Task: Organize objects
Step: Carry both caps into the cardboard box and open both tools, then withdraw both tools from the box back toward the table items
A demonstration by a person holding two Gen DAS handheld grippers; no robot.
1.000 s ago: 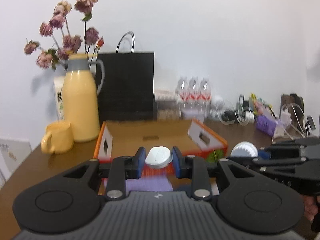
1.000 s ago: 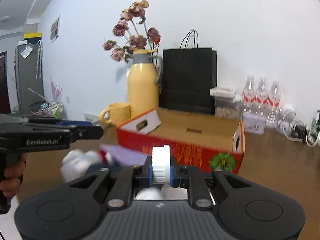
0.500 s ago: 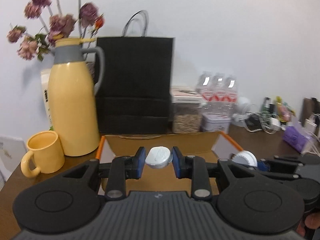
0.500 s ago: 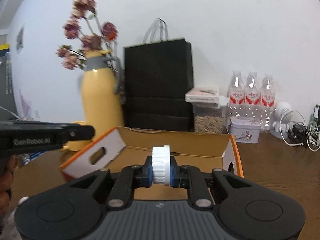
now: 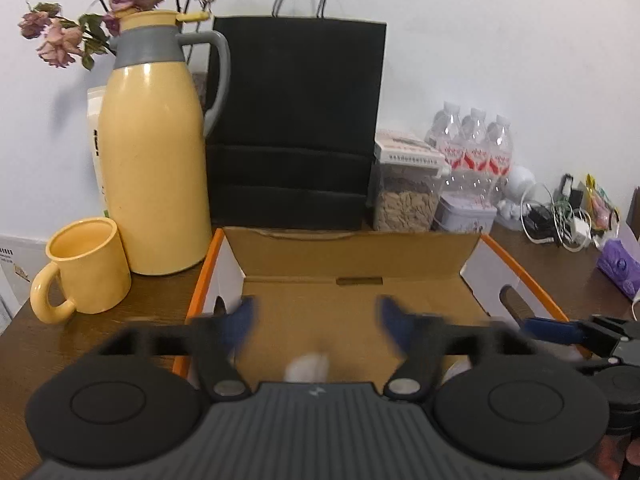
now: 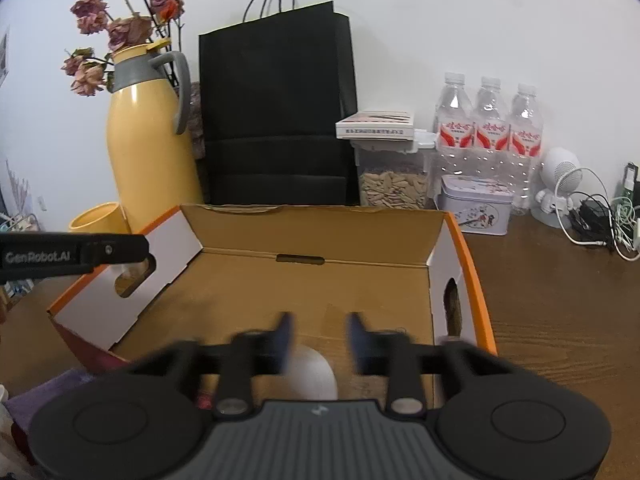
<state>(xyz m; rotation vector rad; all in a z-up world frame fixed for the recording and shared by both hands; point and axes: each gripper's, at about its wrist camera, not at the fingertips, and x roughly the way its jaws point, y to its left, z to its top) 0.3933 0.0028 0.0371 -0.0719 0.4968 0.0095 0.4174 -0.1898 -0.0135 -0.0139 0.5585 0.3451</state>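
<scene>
— Both white discs have left the pads since a moment ago: the left hand-held gripper (image 5: 314, 322) has just been opening, and its blurred white round cap (image 5: 307, 366) now sits low between the spread blue fingers (image 5: 240, 320), touching neither.

— And the right one?

— Same story. The right hand-held gripper (image 6: 318, 334) has just been opening too, released, with a blurred white rounded object (image 6: 314, 372) below and between its blue pads (image 6: 285, 330), clear of both. I cannot tell whether either white piece is resting on the box floor.

— Where is all this happening?

— Over the open orange-and-white cardboard box (image 5: 352, 252) with a brown inside, which stands on the dark wooden desk (image 6: 560, 300). Both grippers reach in over its near edge.

— Counts?

— Two grippers, two white pieces, one box. Behind it: one tall yellow thermos jug with a grey collar (image 5: 154, 168), one yellow mug (image 5: 86, 266), one black paper bag (image 5: 296, 120), three clear water bottles with red labels (image 6: 490, 132), one clear container of seeds (image 6: 392, 188) with a flat white box on its lid, one small printed tin (image 6: 476, 206).
</scene>
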